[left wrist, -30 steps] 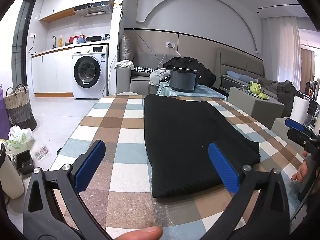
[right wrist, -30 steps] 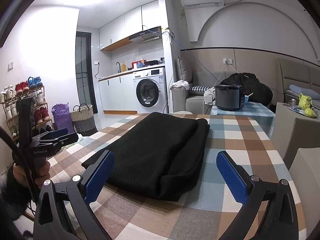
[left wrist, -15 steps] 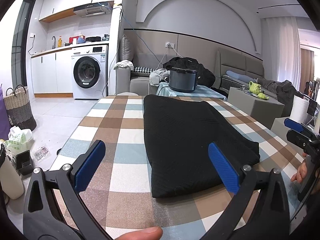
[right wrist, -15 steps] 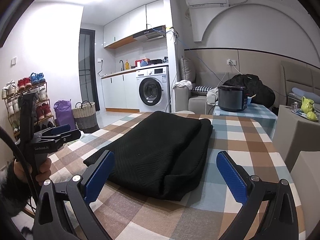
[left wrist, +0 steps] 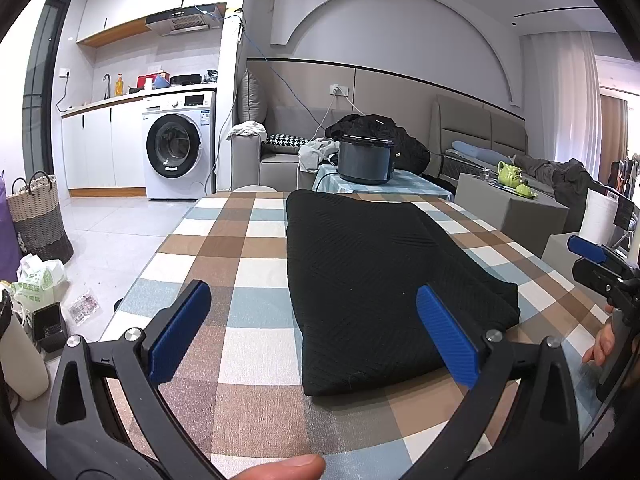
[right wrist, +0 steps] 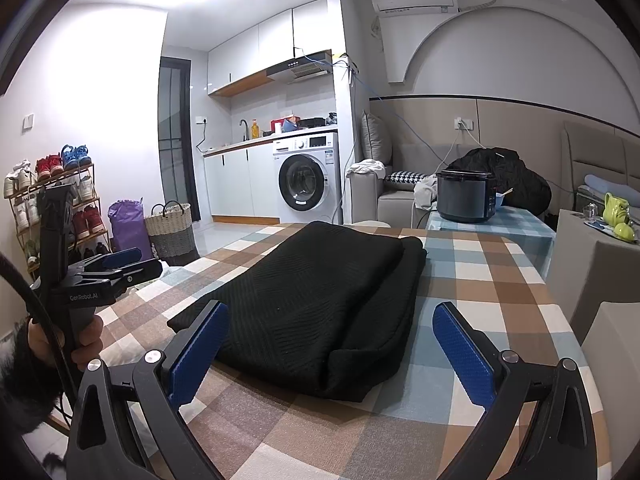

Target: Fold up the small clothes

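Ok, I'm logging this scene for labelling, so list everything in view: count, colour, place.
garment: one, black, folded, on the table
table: one, brown, blue and white check cloth
cooker: one, dark, on the small table behind
washing machine: one, white, under the kitchen counter
basket: one, woven, on the floor
shoe rack: one, by the wall
teapot: one, green, on the side table
left tool: one, blue pads, open, empty
right tool: one, blue pads, open, empty

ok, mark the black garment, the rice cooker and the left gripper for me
black garment (left wrist: 372, 280), left wrist view, middle of top layer
rice cooker (right wrist: 466, 200), right wrist view, front of body
left gripper (left wrist: 316, 332), left wrist view, midway between fingertips
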